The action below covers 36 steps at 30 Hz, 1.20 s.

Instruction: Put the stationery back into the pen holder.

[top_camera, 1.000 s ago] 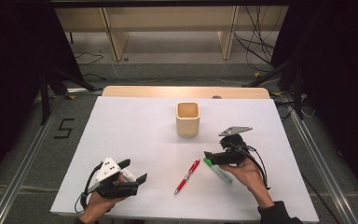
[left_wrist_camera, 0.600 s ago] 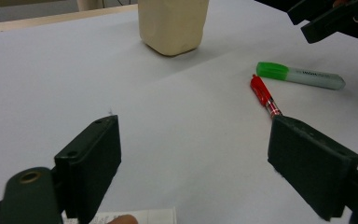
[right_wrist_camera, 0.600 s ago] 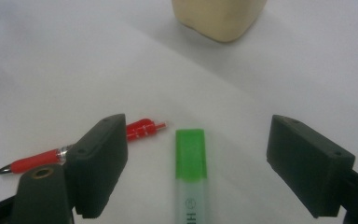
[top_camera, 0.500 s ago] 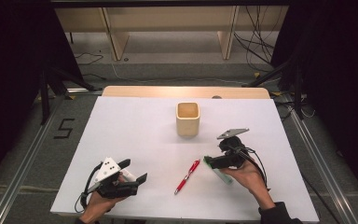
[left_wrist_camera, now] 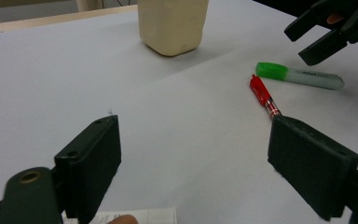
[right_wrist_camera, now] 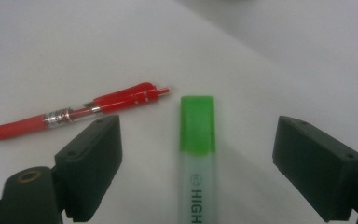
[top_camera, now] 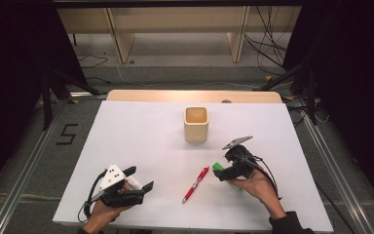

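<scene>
In the high view, the right gripper (top_camera: 220,173) and the hand behind it cover most of the green-capped highlighter with a clear barrel (right_wrist_camera: 196,158); there only its cap shows, at lower centre-right. In the right gripper view the barrel runs off the bottom edge, its print cut at "HIGH". It lies flat on the white bench (top_camera: 141,141) between the wide-open jaws, touching neither. The red click pen (right_wrist_camera: 77,112) lies just beside it, at that view's left, its tip cut off by the left edge. The left gripper (top_camera: 143,186), at lower left of the high view, has its jaws open on nothing. The square cream-coloured cup (top_camera: 196,124) stands near the frame's centre. Since the earlier frame the right gripper's jaws have just been opening, leaving the highlighter loose between them.
</scene>
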Tool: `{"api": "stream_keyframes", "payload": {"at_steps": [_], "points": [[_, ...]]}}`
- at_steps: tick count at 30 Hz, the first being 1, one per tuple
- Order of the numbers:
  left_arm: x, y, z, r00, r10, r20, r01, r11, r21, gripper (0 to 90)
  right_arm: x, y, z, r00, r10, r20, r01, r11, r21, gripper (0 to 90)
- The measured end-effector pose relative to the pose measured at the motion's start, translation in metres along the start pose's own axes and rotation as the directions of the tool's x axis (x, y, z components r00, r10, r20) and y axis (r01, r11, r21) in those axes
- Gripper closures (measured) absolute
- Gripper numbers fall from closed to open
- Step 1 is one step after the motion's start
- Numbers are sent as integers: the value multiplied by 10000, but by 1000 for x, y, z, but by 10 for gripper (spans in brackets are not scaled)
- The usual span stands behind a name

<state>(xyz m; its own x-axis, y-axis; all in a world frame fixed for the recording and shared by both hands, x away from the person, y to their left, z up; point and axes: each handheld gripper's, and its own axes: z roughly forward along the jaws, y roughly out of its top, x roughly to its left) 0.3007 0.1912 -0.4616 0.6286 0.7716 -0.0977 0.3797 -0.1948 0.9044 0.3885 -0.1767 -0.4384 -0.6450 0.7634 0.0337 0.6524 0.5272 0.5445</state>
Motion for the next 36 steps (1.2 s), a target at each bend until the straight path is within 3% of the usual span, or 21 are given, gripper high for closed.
{"api": "stream_keyframes", "payload": {"at_steps": [5, 10, 20, 28, 36], "points": [[1, 0, 0, 10000, -22, 10, 22, 10000, 37, 167, -1, -1, 5, 9999, -164, -52, 165, 9995, 261, 234], [0, -1, 0, 10000, -7, 9, 7, 10000, 30, 167, -3, -2, 8, 10000, -88, -42, 90, 9990, 436, 268], [-2, 0, 0, 10000, 44, 87, -44, 10000, 43, 167, -1, -1, 11, 9999, -81, 105, 74, 9976, 695, 420], [-1, -1, 0, 9999, 16, 105, -17, 10000, 55, 167, 0, -2, 20, 9992, -225, 316, 186, 9928, 1184, 491], [-2, 0, 0, 9999, 36, 121, -36, 10000, 49, 167, 0, -4, 28, 9990, -403, 209, 366, 9874, 1539, 591]]}}
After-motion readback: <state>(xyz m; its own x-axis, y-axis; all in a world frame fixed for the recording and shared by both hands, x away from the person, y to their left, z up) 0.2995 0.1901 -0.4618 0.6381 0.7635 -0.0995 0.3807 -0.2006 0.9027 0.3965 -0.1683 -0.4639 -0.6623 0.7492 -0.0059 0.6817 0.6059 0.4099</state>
